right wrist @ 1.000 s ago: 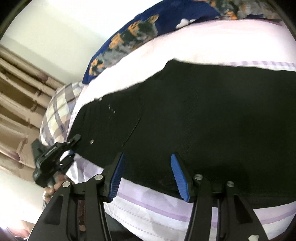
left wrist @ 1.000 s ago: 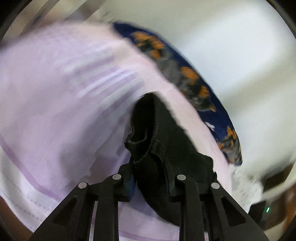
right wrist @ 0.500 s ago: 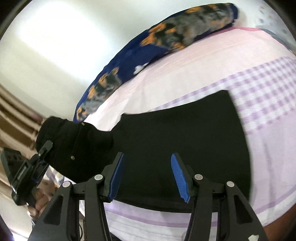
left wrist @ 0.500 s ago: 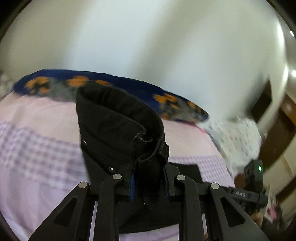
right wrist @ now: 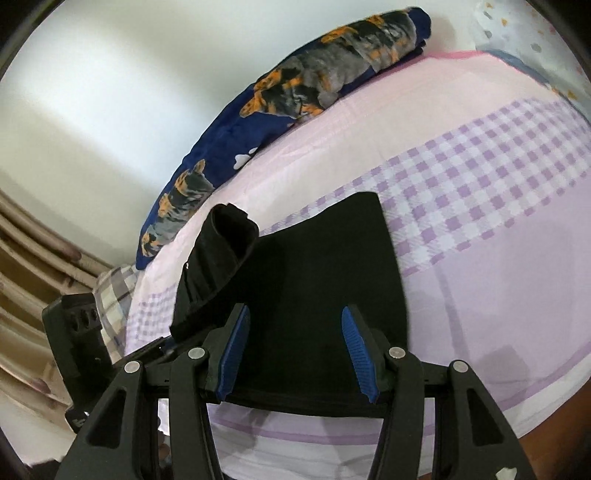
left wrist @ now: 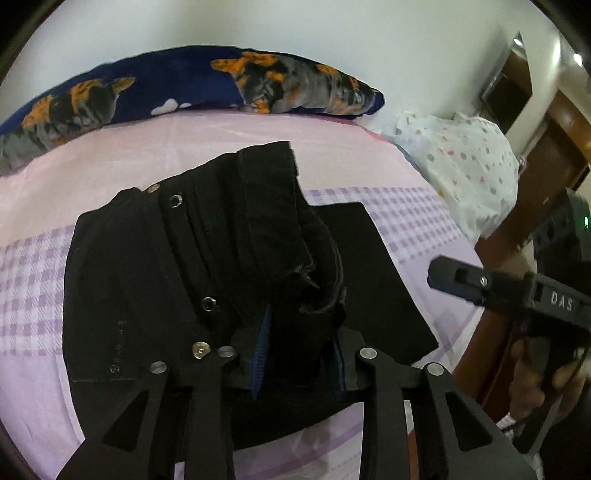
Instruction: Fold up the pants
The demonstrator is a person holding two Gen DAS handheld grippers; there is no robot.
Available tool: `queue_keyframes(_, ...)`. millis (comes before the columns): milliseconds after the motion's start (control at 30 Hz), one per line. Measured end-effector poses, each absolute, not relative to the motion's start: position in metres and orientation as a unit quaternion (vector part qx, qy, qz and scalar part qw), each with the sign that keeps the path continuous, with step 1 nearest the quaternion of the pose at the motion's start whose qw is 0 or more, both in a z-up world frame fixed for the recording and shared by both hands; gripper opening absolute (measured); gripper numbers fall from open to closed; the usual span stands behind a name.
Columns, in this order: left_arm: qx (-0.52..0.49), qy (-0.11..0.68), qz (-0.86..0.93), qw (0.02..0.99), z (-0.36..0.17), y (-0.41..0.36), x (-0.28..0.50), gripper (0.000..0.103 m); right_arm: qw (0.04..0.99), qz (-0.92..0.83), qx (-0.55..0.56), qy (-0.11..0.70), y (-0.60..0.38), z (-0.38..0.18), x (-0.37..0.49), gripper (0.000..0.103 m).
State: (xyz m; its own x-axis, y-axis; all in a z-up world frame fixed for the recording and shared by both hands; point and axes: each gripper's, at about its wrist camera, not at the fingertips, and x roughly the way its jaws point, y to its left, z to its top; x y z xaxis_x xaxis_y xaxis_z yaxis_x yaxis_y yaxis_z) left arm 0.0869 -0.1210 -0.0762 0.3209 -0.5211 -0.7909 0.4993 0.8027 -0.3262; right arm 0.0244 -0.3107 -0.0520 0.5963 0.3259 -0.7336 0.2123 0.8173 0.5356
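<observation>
Left wrist view: the black pants [left wrist: 155,280] lie on the bed [left wrist: 110,147], whose sheet is pink with bands of lilac check. They fill the middle of the picture, with the waistband end, studded with metal snaps, folded over a flat layer that reaches out toward 3 o'clock. A bunched fold of that waistband rises between the blue pads of the left gripper [left wrist: 299,350] at 6 o'clock. Its jaws are opening, the cloth sits between them, and the left pad already shows bare with a gap beside it, so the grip is released. At 12 o'clock a navy pillow [left wrist: 192,85] printed with orange and grey dogs lies along the white wall [left wrist: 332,33]. A white dotted cloth [left wrist: 469,166] is heaped at 2 o'clock. At 3 to 4 o'clock the right gripper [left wrist: 458,282] juts in from the edge, a hand [left wrist: 532,373] wrapped round its handle.

Right wrist view: the right gripper [right wrist: 295,347] sits at 6 o'clock with jaws spread apart and nothing clamped; the flat black panel of the pants [right wrist: 325,266] lies beneath and beyond them. The raised waistband roll stands at 10 o'clock from centre. The left gripper [right wrist: 77,332] shows at 8 o'clock, just beside that roll. The pillow [right wrist: 295,96] runs from 9 toward 1 o'clock, and beige curtains [right wrist: 26,266] hang at 9 o'clock.
</observation>
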Motion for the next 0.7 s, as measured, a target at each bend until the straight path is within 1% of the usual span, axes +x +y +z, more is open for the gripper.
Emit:
queue_keyframes(33, -0.003, 0.485, -0.317, 0.815, -0.071, -0.123, 0.084, 0.035, 0.842, 0.042, 0.295, 0.449, -0.311, -0.052, 0.024, 0.052)
queue_keyframes(133, -0.006, 0.469, -0.352, 0.810, -0.054, -0.120, 0.079, 0.041, 0.838, 0.063, 0.287, 0.459, -0.311, -0.056, 0.027, 0.056)
queue_keyframes(167, -0.021, 0.460, -0.372, 0.806, -0.049, -0.115, 0.075, 0.042, 0.837, 0.066, 0.285, 0.463, -0.311, -0.057, 0.030, 0.059)
queue_keyframes(200, -0.030, 0.449, -0.383, 0.807, -0.040, -0.109, 0.071, 0.042, 0.832, 0.074, 0.289, 0.467, -0.312, -0.059, 0.032, 0.060)
queue_keyframes(300, -0.029, 0.429, -0.368, 0.824, -0.028, -0.090, 0.071, 0.047, 0.815, 0.091, 0.321, 0.473, -0.318, -0.066, 0.041, 0.060)
queue_keyframes(467, -0.043, 0.451, -0.283, 0.845, -0.041, -0.052, 0.093, 0.047, 0.793, 0.123, 0.329, 0.498, -0.319, -0.079, 0.062, 0.060)
queue_keyframes(600, -0.069, 0.475, -0.219, 0.850, -0.062, -0.021, 0.109, 0.047, 0.781, 0.149, 0.309, 0.522, -0.308, -0.086, 0.080, 0.060)
queue_keyframes(700, -0.063, 0.490, -0.205, 0.845, -0.078, -0.014, 0.112, 0.047, 0.769, 0.159, 0.303, 0.540, -0.302, -0.093, 0.090, 0.060)
